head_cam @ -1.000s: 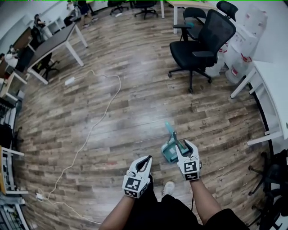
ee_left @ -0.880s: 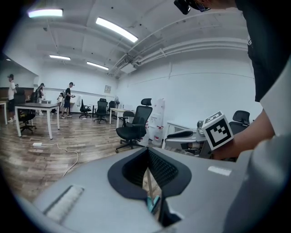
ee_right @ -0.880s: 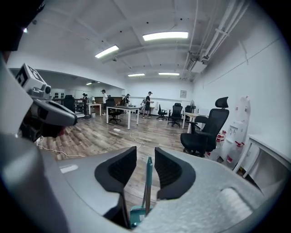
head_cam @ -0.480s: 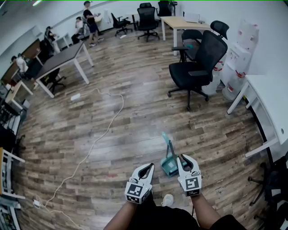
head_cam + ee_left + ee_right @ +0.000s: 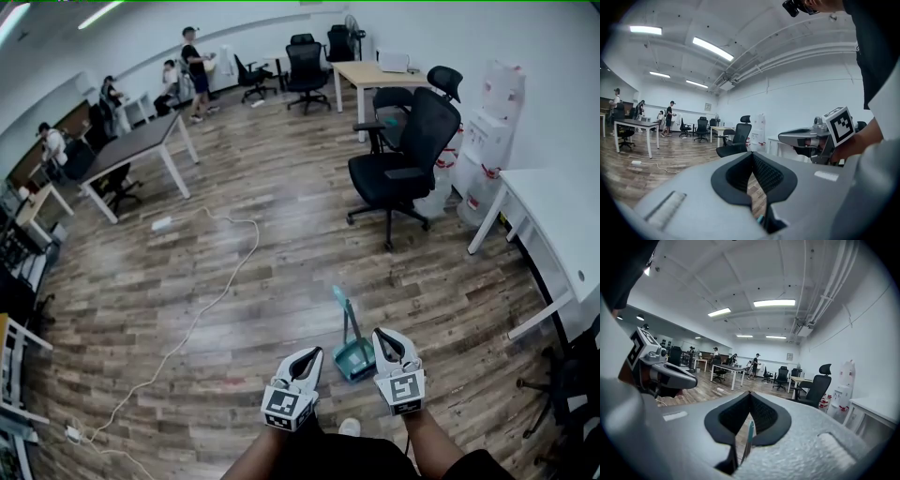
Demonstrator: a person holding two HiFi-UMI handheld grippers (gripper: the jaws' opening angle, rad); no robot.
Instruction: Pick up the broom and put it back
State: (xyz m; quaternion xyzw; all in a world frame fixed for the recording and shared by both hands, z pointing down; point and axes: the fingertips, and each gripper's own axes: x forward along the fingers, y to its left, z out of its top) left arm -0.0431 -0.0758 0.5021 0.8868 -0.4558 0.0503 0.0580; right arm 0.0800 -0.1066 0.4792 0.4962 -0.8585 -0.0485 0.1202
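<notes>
Teal broom (image 5: 343, 317) stands nearly upright at lower centre of the frame, between the left claw (image 5: 313, 353), closed and empty, and the right claw (image 5: 382, 334), just closed, gripping nothing.

Broom (image 5: 353, 354) stands between left tool (image 5: 312, 353) and right tool (image 5: 384, 335), chair (image 5: 398, 173) beyond.

The head camera looked steeply down from above onto the wooden floor (image 5: 234, 281), with the left gripper (image 5: 312, 353) and right gripper (image 5: 382, 335) low in its frame. Each gripper camera sat close behind its own fingers (image 5: 733, 176) and faced nearly level across the room. All three views shared the black office chair (image 5: 403, 155) beyond the fingers.
</notes>
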